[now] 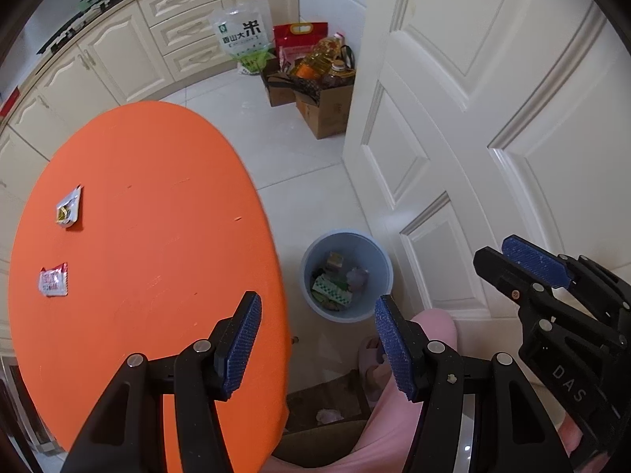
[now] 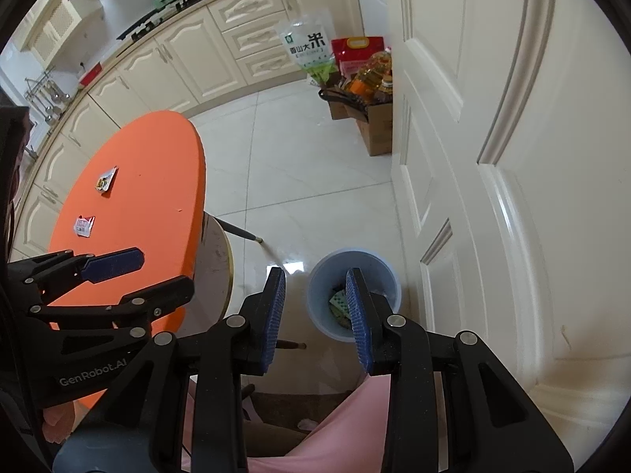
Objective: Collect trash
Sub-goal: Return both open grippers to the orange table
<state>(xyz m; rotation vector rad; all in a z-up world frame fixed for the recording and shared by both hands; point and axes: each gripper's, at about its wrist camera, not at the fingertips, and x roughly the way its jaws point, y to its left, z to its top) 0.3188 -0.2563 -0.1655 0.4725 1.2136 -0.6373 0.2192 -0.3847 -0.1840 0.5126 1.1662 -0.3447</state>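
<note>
Trash: two packets, a clear one (image 1: pixel 69 208) and a red-white one (image 1: pixel 53 280), lie apart on the orange counter (image 1: pixel 157 236).
Bin (image 1: pixel 347 276): on the floor just beside the counter, wrappers inside.
Left tool (image 1: pixel 317 341): apart, empty, at the counter edge.
Right tool (image 2: pixel 315 315): slightly apart, empty, above the bin.
</note>
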